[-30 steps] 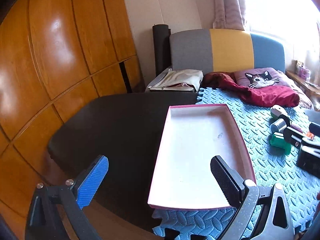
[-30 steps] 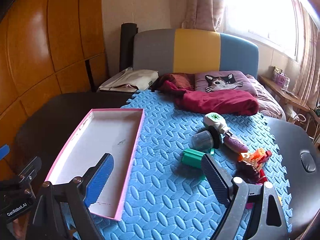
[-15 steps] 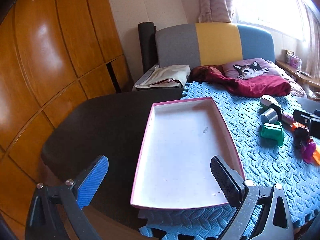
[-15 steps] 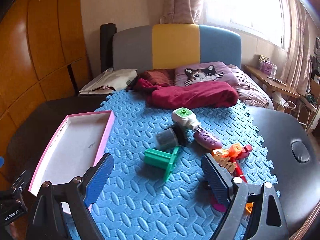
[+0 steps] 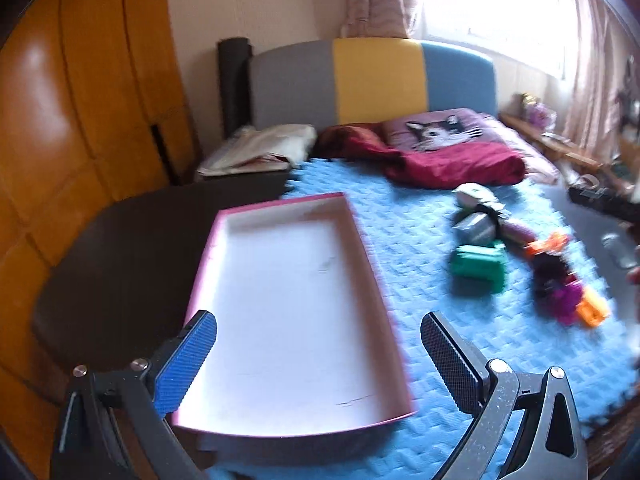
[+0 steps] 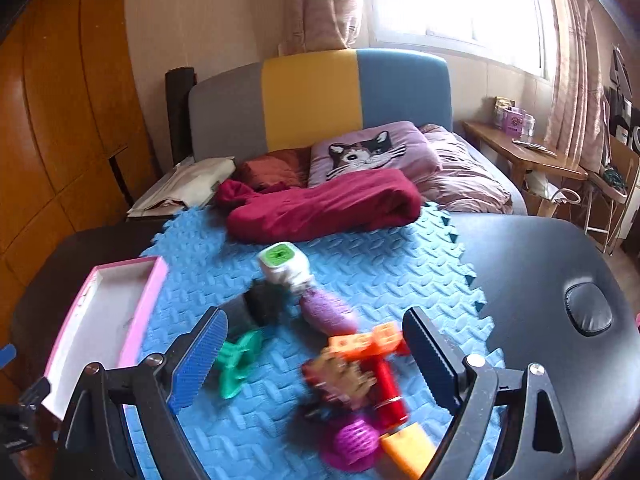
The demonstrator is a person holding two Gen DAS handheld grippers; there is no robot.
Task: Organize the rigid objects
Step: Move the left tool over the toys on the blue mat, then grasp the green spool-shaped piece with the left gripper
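- Toys [image 6: 352,364] are lying clustered on the blue mat [image 6: 360,248], right of the empty pink tray [image 5: 288,300].
- Right gripper [image 6: 316,348] is hovering wide-jawed above them; left gripper [image 5: 318,344] is idling wide over the tray.
- Crowding is risking a double grab.

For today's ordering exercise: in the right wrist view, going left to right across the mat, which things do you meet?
Pink tray → green spool → white cube → orange block piece → black table.

Home bedroom, bed [image 6: 460,184], cat pillow [image 6: 368,152], curtained window [image 6: 452,0]
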